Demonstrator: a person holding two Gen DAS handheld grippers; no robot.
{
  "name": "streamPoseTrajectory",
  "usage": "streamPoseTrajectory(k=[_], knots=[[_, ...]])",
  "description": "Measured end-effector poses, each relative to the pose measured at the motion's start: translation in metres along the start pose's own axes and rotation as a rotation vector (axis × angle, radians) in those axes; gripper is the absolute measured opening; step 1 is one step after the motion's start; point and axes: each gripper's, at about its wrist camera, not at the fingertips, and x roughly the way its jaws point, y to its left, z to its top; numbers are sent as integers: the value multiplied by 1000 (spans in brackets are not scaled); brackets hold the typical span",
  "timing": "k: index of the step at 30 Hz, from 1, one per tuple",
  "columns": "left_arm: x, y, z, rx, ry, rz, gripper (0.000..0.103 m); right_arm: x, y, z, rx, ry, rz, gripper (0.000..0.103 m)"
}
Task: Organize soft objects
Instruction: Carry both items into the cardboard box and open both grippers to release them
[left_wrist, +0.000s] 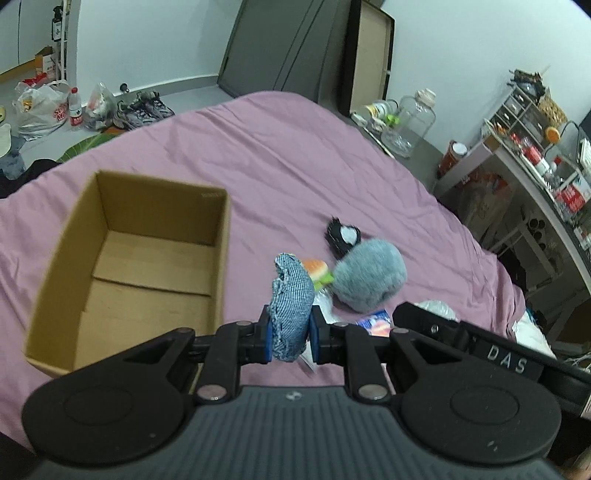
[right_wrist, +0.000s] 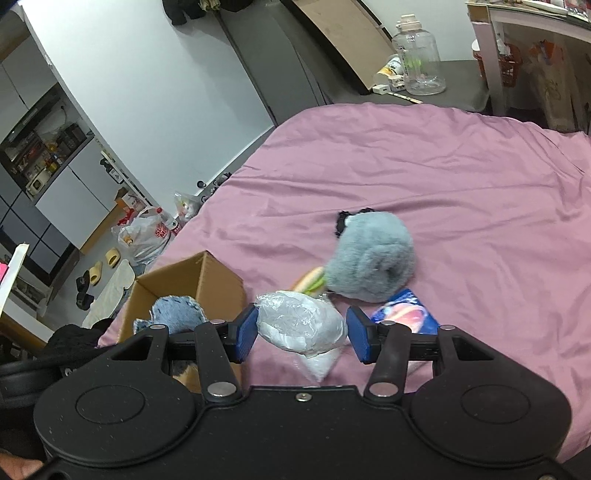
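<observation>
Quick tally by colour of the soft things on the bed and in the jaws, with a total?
Blue denim: 1, the denim pad, clamped in the left gripper
Grey: 1, the grey fluffy ball
Black and white: 1, the black plush
Multicolour: 1, the burger toy
White: 1, the white bagged item
Total: 5

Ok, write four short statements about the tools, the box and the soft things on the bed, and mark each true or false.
1. The left tool is shut on the denim pad. True.
2. The cardboard box already holds the grey fluffy toy. False: the toy lies on the pink bedsheet; the box looks empty.
3. The right tool is open around the white plastic-wrapped bundle. True.
4. The burger toy sits inside the box. False: it lies beside the grey toy.
</observation>
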Motion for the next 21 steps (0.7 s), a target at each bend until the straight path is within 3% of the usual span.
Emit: streamPoseTrajectory(k=[12, 21], knots=[[-28, 43, 38, 13, -51, 23, 18, 8, 41, 10, -24, -34, 10, 50], [-23, 79, 58, -5, -54, 45, 18, 28, 76, 14, -53, -18, 35, 50]])
